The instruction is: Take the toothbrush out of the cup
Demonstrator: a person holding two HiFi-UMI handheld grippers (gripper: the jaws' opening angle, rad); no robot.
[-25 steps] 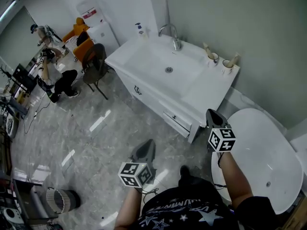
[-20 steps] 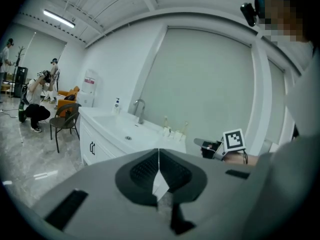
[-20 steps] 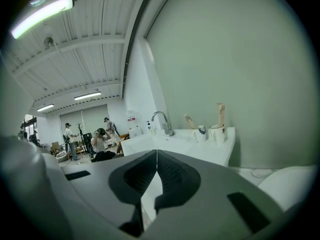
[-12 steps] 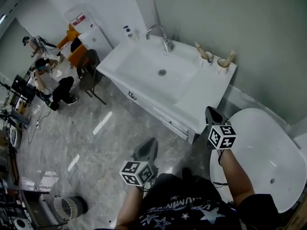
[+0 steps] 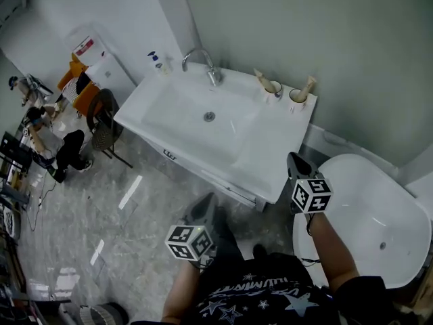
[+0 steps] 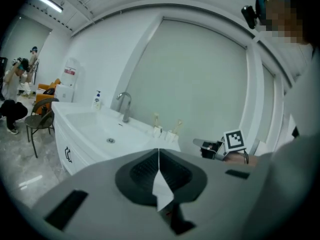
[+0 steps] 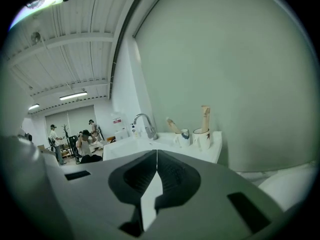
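Head view: we hold left gripper (image 5: 205,207) and right gripper (image 5: 295,162) short of the vanity (image 5: 270,147); cup (image 5: 298,97) at its back corner, toothbrush (image 5: 309,84) leaning inside, second cup (image 5: 274,89) beside. Left gripper view: jaws pressed together, empty. Right gripper view: jaws together, empty; toothbrush likely light, stiff, slick; pinch its exposed upper handle

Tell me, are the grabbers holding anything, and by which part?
Nothing is held. The left gripper and the right gripper are both shut and empty. The toothbrushes stand in the cups.
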